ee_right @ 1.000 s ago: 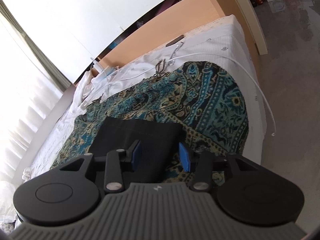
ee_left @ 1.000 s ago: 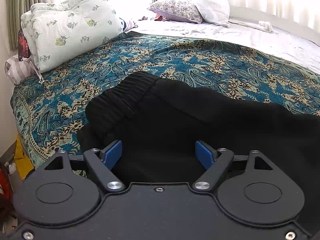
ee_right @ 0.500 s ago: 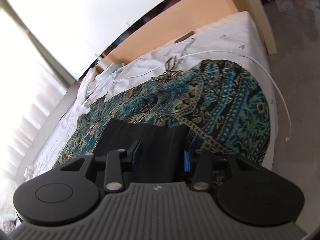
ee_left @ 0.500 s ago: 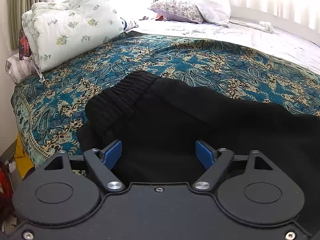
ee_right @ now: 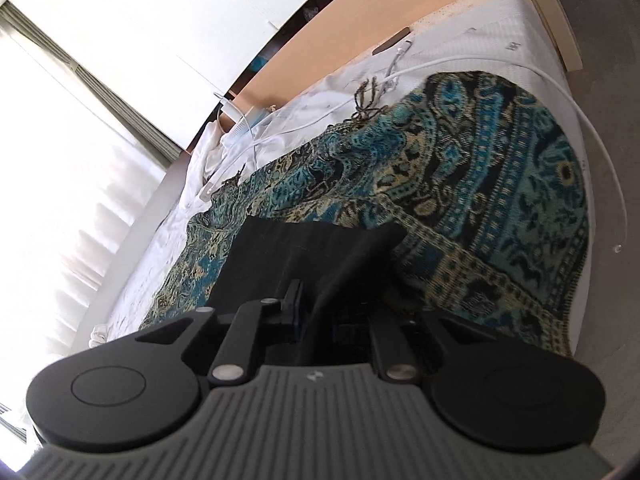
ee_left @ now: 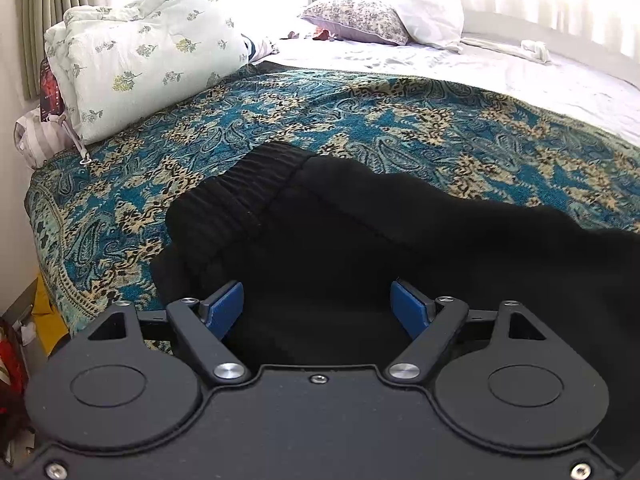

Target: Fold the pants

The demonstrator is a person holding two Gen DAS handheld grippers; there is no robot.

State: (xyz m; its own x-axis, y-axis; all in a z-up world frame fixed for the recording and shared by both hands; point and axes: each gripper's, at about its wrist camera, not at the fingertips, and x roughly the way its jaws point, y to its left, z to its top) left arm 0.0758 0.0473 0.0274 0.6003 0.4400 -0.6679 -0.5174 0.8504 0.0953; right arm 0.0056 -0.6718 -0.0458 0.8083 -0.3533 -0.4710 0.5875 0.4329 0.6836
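Note:
Black pants lie on a teal paisley bedspread, with the elastic waistband at the left. My left gripper is open, its blue pads over the pants just below the waistband. In the right wrist view the leg end of the pants lies on the bedspread. My right gripper is shut on the leg-end cloth, which rises in a fold between the jaws.
A folded floral quilt sits at the bed's left corner, pillows at the back. White sheet and a white cable lie near the wooden footboard. Bare floor lies beyond the bed edge.
My right gripper has closed on the pants' leg end and moved forward over it. The left gripper has stayed open and barely moved.

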